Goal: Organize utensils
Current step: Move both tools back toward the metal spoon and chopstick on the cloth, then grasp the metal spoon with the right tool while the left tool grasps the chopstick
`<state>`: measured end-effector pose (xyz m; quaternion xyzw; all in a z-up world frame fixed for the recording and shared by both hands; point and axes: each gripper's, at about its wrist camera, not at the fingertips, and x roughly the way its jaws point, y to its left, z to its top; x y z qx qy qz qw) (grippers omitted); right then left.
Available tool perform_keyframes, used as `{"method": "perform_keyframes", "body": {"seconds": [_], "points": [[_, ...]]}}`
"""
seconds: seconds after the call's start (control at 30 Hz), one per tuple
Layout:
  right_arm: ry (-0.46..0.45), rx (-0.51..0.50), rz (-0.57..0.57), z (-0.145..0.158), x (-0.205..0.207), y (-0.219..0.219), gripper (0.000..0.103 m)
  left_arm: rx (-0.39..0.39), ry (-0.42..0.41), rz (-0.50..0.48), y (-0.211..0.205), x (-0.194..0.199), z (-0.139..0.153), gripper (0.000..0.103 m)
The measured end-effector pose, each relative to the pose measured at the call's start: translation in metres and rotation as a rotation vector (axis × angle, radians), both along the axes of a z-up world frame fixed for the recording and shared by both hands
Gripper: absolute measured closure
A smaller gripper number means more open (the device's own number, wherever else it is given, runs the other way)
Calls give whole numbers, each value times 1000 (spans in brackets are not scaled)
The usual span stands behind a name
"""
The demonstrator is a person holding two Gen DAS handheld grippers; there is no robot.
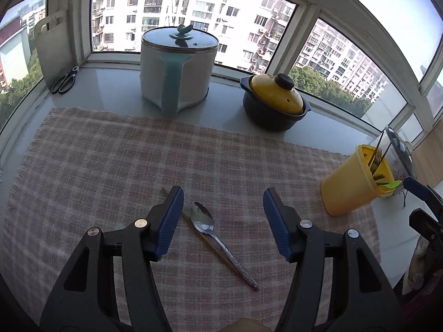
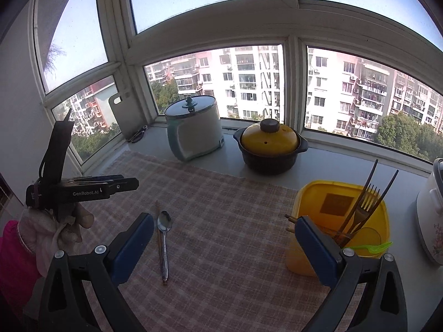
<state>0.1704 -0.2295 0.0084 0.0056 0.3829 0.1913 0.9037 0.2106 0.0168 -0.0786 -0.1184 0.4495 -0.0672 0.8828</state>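
Observation:
A metal spoon [image 1: 210, 229] lies on the checked cloth [image 1: 110, 152] beside a wooden chopstick [image 1: 205, 238]. My left gripper [image 1: 223, 202] is open and empty, its fingers to either side of the spoon's bowl, above it. The spoon [image 2: 164, 238] and chopstick [image 2: 159, 238] also show in the right wrist view. A yellow utensil holder [image 1: 351, 182] at the right holds a fork, chopsticks and a green utensil. My right gripper [image 2: 224, 229] is open and empty, its right finger in front of the holder [image 2: 340, 207]. The left gripper's body [image 2: 83, 188] is at the left there.
A white pot with a glass lid [image 1: 177, 69] and a black casserole with a yellow lid [image 1: 274, 99] stand on the sill behind the cloth. Scissors [image 1: 65, 80] and a cutting board [image 1: 55, 49] are at the far left. A white cooker [image 2: 432, 215] stands at the right.

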Motion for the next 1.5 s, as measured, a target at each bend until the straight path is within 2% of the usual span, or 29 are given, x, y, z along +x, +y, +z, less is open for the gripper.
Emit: {"method": "perform_keyframes", "body": {"seconds": [0.2, 0.27, 0.37, 0.47, 0.57, 0.63, 0.7, 0.77, 0.83, 1.03, 1.23, 1.5], "points": [[60, -26, 104, -20, 8, 41, 0, -15, 44, 39, 23, -17, -23, 42], [105, -25, 133, -31, 14, 52, 3, -24, 55, 57, 30, -22, -29, 42], [191, -21, 188, -52, 24, 70, 13, -33, 73, 80, 41, -32, -38, 42], [304, -19, 233, -77, 35, 89, 32, -46, 85, 103, 49, -44, -46, 42], [400, -9, 267, -100, 45, 106, 43, -57, 99, 118, 55, -55, -54, 42], [440, -19, 285, -113, 51, 119, 49, -55, 107, 124, 58, -61, -58, 42], [477, -40, 306, -126, 57, 134, 62, -64, 112, 132, 60, -67, -61, 42], [517, -67, 294, -140, 66, 146, 69, -75, 114, 140, 63, -73, -63, 42], [547, -71, 296, -151, 72, 156, 71, -92, 115, 149, 66, -78, -65, 42], [583, -140, 265, -176, 87, 175, 80, -115, 122, 165, 71, -85, -71, 42], [596, -177, 262, -187, 93, 185, 86, -137, 124, 185, 78, -90, -75, 42], [551, -283, 285, -189, 95, 210, 88, -148, 132, 200, 85, -90, -79, 42]]}}
